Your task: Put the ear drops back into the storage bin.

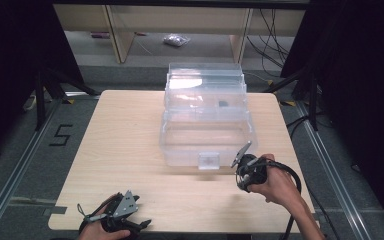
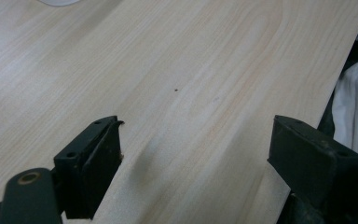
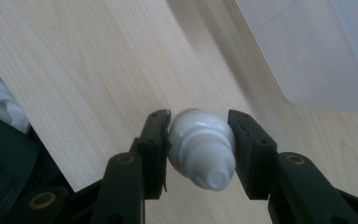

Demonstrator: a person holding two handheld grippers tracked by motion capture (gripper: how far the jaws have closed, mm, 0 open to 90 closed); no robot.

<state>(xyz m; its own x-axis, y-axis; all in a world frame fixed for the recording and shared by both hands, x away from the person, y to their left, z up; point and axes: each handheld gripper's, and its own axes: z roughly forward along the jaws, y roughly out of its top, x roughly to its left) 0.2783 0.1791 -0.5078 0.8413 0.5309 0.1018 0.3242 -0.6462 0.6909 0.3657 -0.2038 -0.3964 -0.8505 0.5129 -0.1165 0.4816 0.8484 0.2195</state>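
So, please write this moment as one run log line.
right gripper: shut on white bottle | left gripper: open, over table | clear box: open

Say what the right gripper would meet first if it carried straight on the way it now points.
Probably the wooden table: the right gripper, shut on a small white bottle, looks down at bare wood. The clear plastic box sits off to one side, though depth is hard to judge.
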